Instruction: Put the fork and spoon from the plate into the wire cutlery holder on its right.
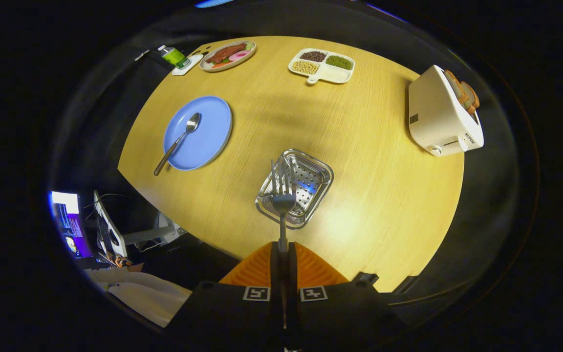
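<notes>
My gripper (283,247) is shut on the handle of a metal fork (281,193), whose tines point away from me. The fork hangs above the near end of the perforated metal cutlery holder (311,168), which stands on the wooden table just beyond my fingers. To the holder's left lies a blue plate (210,129) with a metal spoon (179,142) on it. The spoon's bowl rests near the plate's middle and its handle sticks out over the near rim.
A white toaster (440,117) with bread slices stands to the right. At the table's far side are a divided white dish of beans (323,66), an oval plate of food (227,55) and a small green bottle (174,56). A monitor (69,222) glows below the table's left edge.
</notes>
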`<state>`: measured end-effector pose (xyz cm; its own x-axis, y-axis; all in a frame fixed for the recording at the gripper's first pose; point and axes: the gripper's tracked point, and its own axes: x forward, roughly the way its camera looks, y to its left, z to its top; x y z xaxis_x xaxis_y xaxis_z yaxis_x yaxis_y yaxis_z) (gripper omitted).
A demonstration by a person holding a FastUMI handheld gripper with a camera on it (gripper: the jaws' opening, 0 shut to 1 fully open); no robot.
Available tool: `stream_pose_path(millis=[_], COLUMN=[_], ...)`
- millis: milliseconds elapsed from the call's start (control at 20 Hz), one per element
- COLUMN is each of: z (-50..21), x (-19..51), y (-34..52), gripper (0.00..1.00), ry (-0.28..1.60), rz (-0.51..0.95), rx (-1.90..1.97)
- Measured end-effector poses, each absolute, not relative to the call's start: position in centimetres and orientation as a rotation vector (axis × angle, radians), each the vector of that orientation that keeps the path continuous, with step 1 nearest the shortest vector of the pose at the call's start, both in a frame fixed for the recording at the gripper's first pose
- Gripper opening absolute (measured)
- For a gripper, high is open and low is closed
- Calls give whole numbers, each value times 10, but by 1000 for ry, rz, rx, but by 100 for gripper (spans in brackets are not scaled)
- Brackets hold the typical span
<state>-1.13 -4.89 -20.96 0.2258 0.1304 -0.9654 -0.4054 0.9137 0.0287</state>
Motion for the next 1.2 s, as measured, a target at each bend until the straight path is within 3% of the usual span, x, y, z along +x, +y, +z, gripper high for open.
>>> stream_pose_path(millis=[850, 950, 1200], z=[-245, -244, -233], x=[18, 23, 37], y=[-55, -54, -45], gripper=[8, 11, 44], ry=[1550, 1546, 1462], rz=[345, 338, 325], rx=[-294, -281, -207])
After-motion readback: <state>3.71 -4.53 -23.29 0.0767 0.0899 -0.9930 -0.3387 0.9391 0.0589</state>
